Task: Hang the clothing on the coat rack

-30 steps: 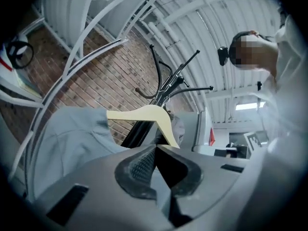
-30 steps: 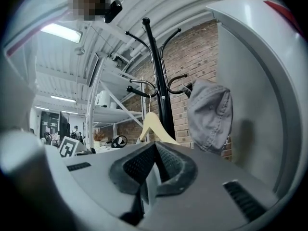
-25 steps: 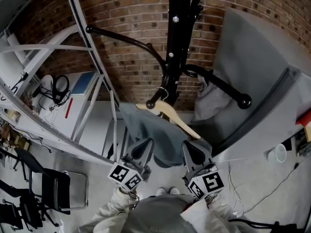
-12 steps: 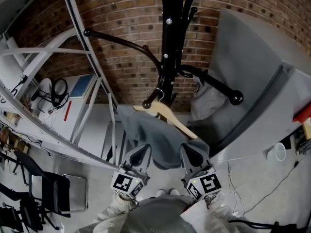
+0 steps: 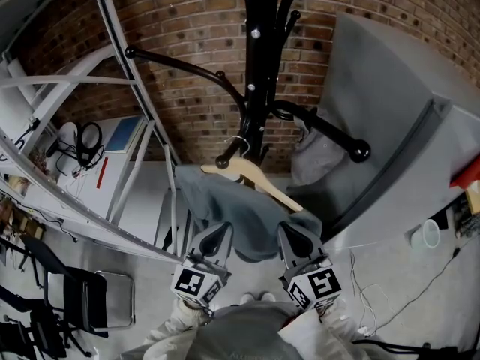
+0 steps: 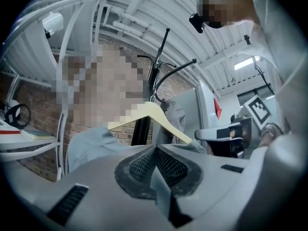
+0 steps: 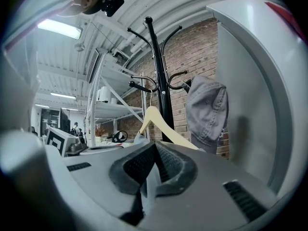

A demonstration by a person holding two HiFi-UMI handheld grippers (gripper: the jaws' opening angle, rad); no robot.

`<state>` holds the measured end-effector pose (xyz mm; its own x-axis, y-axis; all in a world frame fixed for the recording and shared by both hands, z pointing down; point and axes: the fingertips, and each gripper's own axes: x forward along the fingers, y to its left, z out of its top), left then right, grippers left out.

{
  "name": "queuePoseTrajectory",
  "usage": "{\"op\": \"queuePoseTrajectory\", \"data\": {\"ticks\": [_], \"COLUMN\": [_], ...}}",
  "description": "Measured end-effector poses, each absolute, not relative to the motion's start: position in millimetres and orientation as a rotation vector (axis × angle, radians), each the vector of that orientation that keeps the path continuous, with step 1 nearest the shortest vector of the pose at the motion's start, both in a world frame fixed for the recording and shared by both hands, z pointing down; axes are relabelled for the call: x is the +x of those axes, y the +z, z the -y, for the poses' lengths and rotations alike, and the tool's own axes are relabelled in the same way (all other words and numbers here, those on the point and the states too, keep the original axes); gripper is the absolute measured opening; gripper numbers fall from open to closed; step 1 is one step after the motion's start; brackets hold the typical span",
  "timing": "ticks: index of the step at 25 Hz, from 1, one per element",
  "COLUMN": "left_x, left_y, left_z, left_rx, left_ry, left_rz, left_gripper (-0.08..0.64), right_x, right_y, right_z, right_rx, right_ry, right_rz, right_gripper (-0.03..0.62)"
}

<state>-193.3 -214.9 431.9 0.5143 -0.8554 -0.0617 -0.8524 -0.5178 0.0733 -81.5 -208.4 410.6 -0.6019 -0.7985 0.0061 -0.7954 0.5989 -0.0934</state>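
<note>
I have both tongs closed on the lower hem of the grey shirt. The left tongs pinch a fold of it at lower centre of the head view, and the right tongs pinch another just to their right. Each gripper view shows pale cloth squeezed between its pads. Gripping at two spread points keeps the shirt draped evenly and lets me steer its weight.

The shirt rides on the wooden hanger, which tilts down toward the right at mid-frame. Its wire hook appears to loop over the short arm of the black coat rack, just behind that arm's knob. I cannot tell whether it bears fully there.

A second grey garment already hangs from the arm at centre right, so I judge this arm was chosen to keep the two apart.
</note>
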Motion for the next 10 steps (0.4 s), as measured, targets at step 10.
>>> {"op": "queuePoseTrajectory", "data": {"ticks": [10], "left_x": [-186.9], "left_y": [436.6], "left_z": [219.1], "left_rx": [2.726], "left_ry": [-0.122], "left_rz": [1.506], "left_gripper": [0.008], "right_x": [-76.5], "right_y": [410.7], "right_z": [210.4], "right_rx": [-1.386], "right_ry": [-0.133], "right_rz": [-2.774], "right_gripper": [0.023]}}
